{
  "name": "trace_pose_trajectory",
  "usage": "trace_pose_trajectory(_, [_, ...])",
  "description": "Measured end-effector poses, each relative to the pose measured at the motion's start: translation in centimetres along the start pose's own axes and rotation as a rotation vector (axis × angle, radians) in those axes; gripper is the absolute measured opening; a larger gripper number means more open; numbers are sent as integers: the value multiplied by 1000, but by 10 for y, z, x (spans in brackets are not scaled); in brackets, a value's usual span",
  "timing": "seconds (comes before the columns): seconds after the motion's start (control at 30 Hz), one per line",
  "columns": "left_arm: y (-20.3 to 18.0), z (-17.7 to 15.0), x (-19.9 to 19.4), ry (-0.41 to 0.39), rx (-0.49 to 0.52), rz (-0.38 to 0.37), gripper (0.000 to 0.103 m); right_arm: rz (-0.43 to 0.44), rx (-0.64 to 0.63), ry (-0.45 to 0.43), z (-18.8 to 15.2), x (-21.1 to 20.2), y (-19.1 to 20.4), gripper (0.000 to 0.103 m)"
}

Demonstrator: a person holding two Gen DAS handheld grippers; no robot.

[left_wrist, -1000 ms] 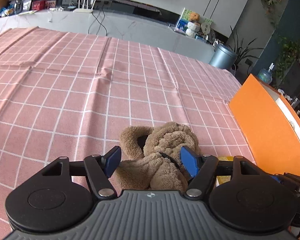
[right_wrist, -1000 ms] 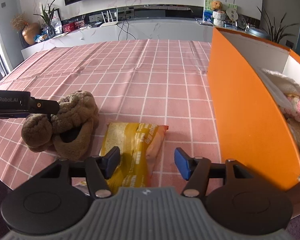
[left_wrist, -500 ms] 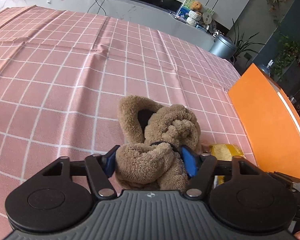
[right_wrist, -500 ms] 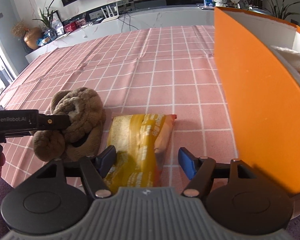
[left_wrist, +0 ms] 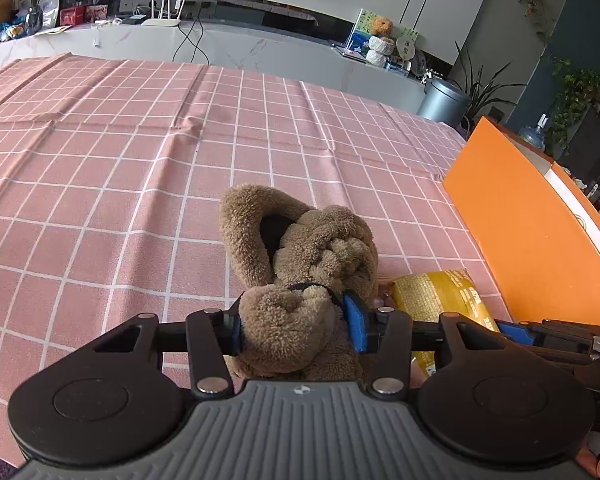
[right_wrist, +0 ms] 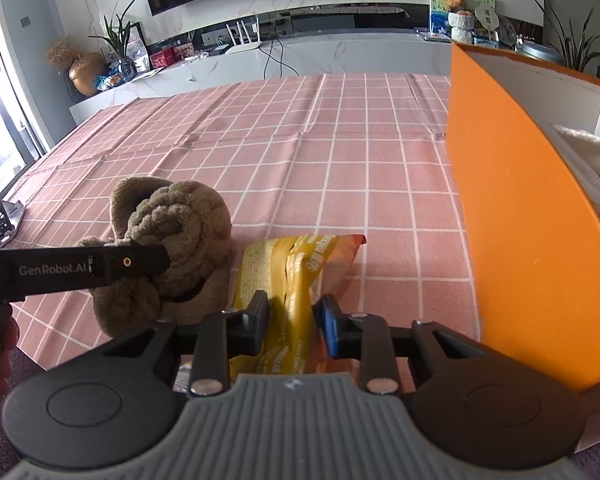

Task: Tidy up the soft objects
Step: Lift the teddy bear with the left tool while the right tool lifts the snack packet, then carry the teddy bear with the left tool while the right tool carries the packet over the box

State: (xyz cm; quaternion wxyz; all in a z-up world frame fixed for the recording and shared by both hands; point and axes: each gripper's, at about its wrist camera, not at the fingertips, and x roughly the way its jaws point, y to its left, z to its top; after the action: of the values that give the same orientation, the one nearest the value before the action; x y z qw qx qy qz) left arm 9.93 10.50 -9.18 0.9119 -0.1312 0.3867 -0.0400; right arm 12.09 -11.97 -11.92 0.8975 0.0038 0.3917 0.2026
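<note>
While the left tool (left_wrist: 296,326) squeezes the brown fuzzy slippers (left_wrist: 300,256) and the right tool (right_wrist: 291,326) pinches the yellow snack bag (right_wrist: 296,268) on the table (right_wrist: 340,152), lift both gently, high enough to clear the orange box (right_wrist: 512,240) wall.

Left claw (left_wrist: 296,330) and right claw (right_wrist: 290,326) both clamped.

Plush (right_wrist: 172,236) left – snack bag (right_wrist: 296,276) – box (right_wrist: 520,240) rt
</note>
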Motion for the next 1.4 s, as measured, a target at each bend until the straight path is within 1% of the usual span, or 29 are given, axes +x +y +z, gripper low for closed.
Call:
trace_pose_trajectory(0.17, [-6,-1,-12,-26,4,-4,52,-4,-35,-33,0,-14,4,24])
trace_pose_trajectory(0.47, [-16,11,-36,-106,17,2,52,-31,-79,-134,11,-44,6,24])
trace_pose_trajectory(0.73, [-36,25,-54,-161,55,-29,52,-46,-64,-223,26,-79,-8,24])
trace_pose_trajectory(0.87, [-52,33,-56,-174,86,-62,52,-55,-53,-261,35,-96,-18,24])
trace_pose_trajectory(1.07, [-84,46,-54,-188,154,-120,52,-96,-45,-301,48,-121,-42,24])
trace_pose_trajectory(1.23, [-118,56,-50,-201,230,-175,52,-155,-50,-314,57,-140,-67,24])
trace_pose_trajectory(1.4, [-158,60,-39,-200,334,-223,52,-225,-57,-300,63,-152,-99,24])
